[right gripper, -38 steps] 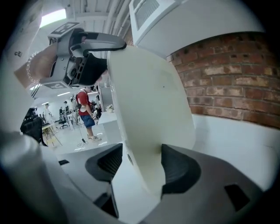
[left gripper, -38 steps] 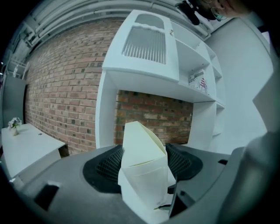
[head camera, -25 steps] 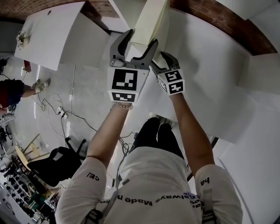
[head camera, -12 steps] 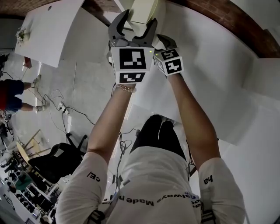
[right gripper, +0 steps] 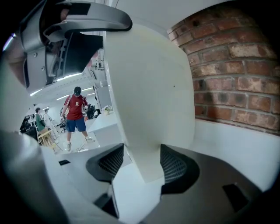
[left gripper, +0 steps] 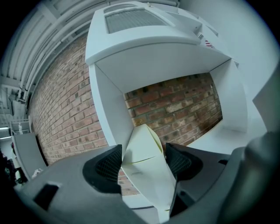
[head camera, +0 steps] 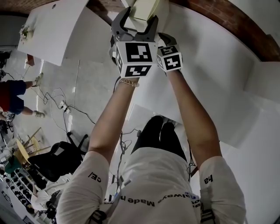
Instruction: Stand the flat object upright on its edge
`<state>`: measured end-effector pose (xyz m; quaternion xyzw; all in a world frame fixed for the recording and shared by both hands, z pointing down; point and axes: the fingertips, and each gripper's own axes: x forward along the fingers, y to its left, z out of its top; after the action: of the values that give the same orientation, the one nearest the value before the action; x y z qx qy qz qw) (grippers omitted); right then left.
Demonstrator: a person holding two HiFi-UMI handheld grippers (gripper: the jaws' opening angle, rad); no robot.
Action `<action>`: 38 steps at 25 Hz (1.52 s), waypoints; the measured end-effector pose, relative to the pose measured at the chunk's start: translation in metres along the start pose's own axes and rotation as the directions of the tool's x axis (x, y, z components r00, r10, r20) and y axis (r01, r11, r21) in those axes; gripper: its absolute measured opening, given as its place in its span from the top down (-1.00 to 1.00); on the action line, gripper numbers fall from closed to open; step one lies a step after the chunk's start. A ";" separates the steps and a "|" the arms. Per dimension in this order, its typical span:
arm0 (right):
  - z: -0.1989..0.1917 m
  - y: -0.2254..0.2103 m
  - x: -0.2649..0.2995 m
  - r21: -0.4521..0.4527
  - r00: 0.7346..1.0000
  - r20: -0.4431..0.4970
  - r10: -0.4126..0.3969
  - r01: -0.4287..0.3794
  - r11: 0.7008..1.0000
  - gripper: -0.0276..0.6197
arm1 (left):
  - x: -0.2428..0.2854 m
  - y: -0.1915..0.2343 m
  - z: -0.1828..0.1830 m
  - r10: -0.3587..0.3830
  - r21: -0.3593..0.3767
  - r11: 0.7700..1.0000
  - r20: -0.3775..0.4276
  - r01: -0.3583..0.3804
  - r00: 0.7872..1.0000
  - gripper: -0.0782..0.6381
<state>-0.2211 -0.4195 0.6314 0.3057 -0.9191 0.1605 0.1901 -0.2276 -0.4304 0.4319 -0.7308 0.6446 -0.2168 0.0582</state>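
Note:
The flat object (head camera: 145, 8) is a cream slab, held up at the top of the head view and partly cut off by the frame's edge. My left gripper (head camera: 134, 22) is shut on it, one jaw on each face. In the left gripper view the slab (left gripper: 146, 153) shows edge-on, wedged between the two pads. My right gripper (head camera: 163, 38) sits just right of the left one, its jaws mostly hidden behind it. In the right gripper view the slab's broad face (right gripper: 151, 87) rises ahead, its narrow lower part (right gripper: 146, 162) clamped between the pads.
A white table (head camera: 210, 78) runs along a brick wall (head camera: 227, 22). A white open-fronted box (left gripper: 144, 48) stands against the bricks. A second white tabletop (head camera: 52, 30) lies at left. Cables (head camera: 65, 109) and a chair (head camera: 57, 162) are on the floor. A person in a red shirt (right gripper: 76, 116) stands far off.
Both grippers have carried the slab farther from me, toward the top of the head view. The left gripper's marker cube has turned more squarely to the camera.

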 end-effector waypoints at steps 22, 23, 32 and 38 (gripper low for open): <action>0.039 -0.007 -0.293 -0.033 0.965 0.243 -0.093 0.104 0.994 0.38 | -0.140 -0.054 0.045 -0.124 -0.252 0.954 0.164 0.163 0.979 0.05; 0.044 -0.005 -0.309 -0.040 0.962 0.253 -0.097 0.110 0.993 0.40 | -0.152 -0.063 0.050 -0.151 -0.257 0.946 0.182 0.196 0.972 0.12; 0.084 0.038 -0.437 -0.055 0.940 0.316 -0.131 0.156 0.986 0.60 | -0.249 -0.135 0.096 -0.339 -0.300 0.861 0.264 0.411 0.903 0.48; 0.092 0.070 -0.505 -0.059 0.920 0.358 -0.160 0.194 0.979 0.66 | -0.293 -0.161 0.128 -0.370 -0.349 0.807 0.332 0.477 0.868 0.60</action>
<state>0.0861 -0.1513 0.3127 0.4021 -0.9132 0.0422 0.0509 -0.0524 -0.1453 0.3047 -0.8730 0.4824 0.0125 -0.0703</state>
